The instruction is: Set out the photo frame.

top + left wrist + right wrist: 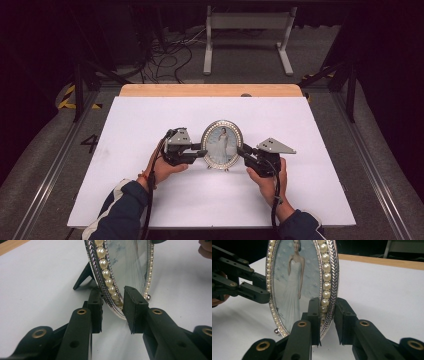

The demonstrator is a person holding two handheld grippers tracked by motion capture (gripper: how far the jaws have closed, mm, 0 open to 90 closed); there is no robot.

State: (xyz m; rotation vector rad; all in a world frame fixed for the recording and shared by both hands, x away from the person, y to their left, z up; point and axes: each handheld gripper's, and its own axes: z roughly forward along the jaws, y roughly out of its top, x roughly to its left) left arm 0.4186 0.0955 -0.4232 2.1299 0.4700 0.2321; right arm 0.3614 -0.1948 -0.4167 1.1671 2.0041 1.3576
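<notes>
A lab: floor cables [165, 55], hazard tape [67, 97], framed test table [150, 125].

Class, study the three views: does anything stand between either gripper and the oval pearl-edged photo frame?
Nothing visible does. The left gripper and right gripper each straddle an edge of the oval photo frame, standing upright on the white table.

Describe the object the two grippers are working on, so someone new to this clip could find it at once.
On the white table top, near its middle, an oval picture frame stands upright between the left gripper and right gripper. Its silver rim set with pearls and its photo of a person in a white gown mark it out.
</notes>
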